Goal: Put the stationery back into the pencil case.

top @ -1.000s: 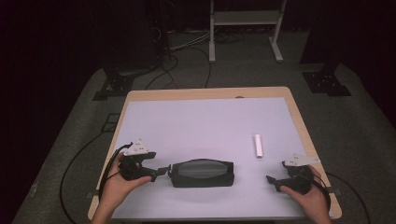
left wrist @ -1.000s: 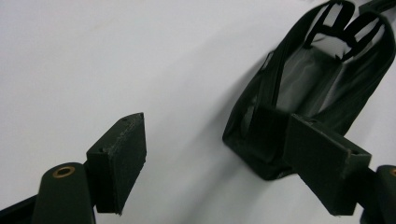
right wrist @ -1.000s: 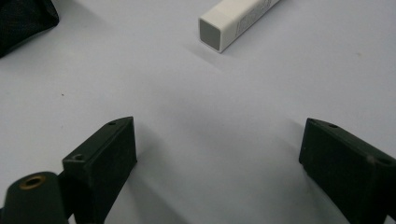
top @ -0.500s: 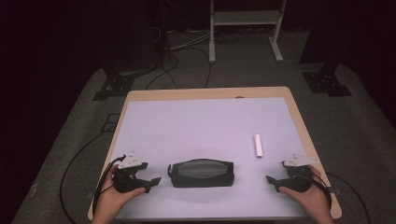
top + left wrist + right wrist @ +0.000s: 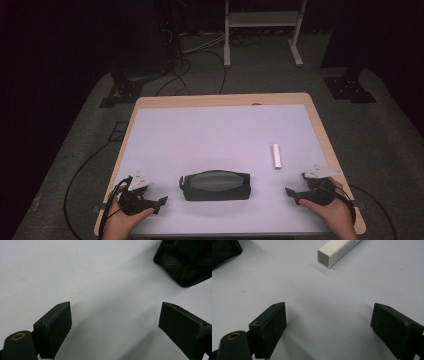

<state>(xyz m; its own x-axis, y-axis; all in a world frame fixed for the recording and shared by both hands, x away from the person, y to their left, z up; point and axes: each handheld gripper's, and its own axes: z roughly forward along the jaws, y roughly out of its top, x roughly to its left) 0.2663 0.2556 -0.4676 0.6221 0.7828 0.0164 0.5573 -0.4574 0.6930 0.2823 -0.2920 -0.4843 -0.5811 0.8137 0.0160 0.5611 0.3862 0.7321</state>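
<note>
Two open claws held low over the surface [image 5: 220, 130], a black pouch [image 5: 216, 185] lying between them.

The left claw [image 5: 161, 202] is held wide open and empty near the front left edge, just apart from the pouch's left end; in the left gripper view a corner of the pouch [image 5: 185, 262] is seen beyond the jaws. The right claw [image 5: 291, 195] is likewise spread open and empty at the front right. A white stick-shaped box [image 5: 276, 156] lies flat ahead of it, well apart from the pouch, its square end [image 5: 324, 257] seen in the right gripper view.
</note>
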